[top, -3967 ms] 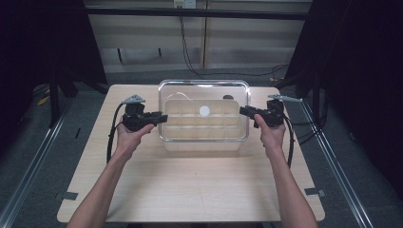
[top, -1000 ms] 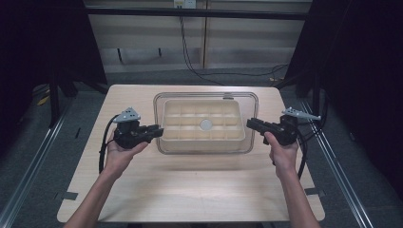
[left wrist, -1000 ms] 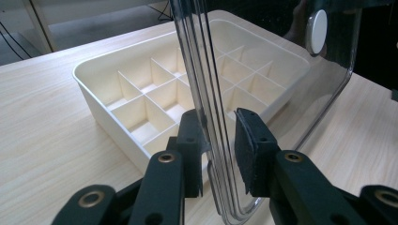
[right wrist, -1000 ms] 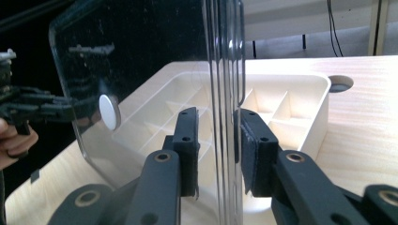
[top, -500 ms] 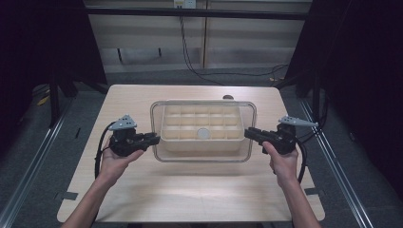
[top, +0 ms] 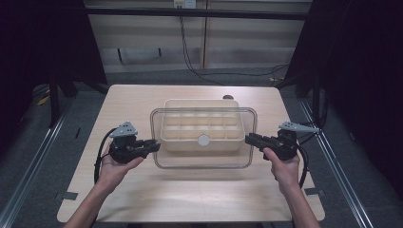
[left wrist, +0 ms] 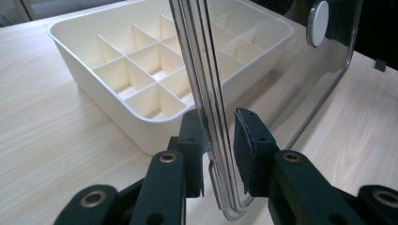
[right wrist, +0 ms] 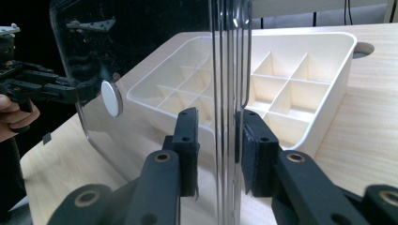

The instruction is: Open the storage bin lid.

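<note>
One clear rigid plastic lid (top: pixel 203 139) with one round white knob (top: pixel 204 140), held over one cream compartmented plastic tray (top: pixel 203 124) on the light wood counter (top: pixel 190 190). Left gripper (top: pixel 153 144) and right gripper (top: pixel 251 138): jaws nearly closed on opposite short rims. Lid probably light, stiff, slick; rim grip suits.

My left tool (top: pixel 151 145) and right tool (top: pixel 252 138) are both black, each topped by a grey three-cornered plate and trailing a black cable. Their jaw links carry brass-ringed pivot screws, and flat black pads (left wrist: pixel 248 150) line the inner faces. My forearms are bare, no sleeves.
</note>
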A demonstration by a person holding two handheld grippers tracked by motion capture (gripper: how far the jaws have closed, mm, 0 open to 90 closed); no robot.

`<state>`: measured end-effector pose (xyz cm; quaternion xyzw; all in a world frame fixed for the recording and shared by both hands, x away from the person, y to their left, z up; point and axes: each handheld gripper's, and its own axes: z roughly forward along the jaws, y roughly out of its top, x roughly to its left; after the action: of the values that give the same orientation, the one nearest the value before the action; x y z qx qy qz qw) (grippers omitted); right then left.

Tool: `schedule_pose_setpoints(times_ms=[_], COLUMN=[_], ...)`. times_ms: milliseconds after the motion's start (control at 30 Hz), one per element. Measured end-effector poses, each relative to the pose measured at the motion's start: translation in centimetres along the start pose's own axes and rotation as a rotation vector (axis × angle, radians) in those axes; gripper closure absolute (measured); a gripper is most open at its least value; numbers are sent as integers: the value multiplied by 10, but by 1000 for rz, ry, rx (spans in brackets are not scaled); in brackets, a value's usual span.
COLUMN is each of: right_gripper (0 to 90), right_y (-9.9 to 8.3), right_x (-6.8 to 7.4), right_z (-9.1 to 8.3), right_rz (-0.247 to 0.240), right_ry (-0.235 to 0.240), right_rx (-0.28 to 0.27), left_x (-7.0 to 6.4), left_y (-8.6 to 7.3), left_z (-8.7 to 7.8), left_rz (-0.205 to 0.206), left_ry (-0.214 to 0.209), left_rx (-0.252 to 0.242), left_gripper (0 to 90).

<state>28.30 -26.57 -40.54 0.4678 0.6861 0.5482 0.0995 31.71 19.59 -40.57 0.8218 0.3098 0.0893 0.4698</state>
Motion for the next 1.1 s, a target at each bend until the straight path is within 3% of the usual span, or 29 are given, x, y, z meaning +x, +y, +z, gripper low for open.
schedule_pose_setpoints(times_ms=[700,867,900,1100], right_gripper=[709,706,705,705], right_y=[-19,-24,-26,-34], right_x=[10,13,13,14], right_z=[-13,-16,-16,-15], right_rz=[0,0,7,22], right_ry=[23,27,26,39], right_rx=[36,40,42,60], left_x=[-14,-21,-24,-27], left_y=[-18,-23,-26,-32], left_z=[-5,-7,-9,-12], left_rz=[-6,2,23,15], left_ry=[-22,-17,-13,-18], left_rx=[27,42,49,63], left_gripper=[737,737,736,736])
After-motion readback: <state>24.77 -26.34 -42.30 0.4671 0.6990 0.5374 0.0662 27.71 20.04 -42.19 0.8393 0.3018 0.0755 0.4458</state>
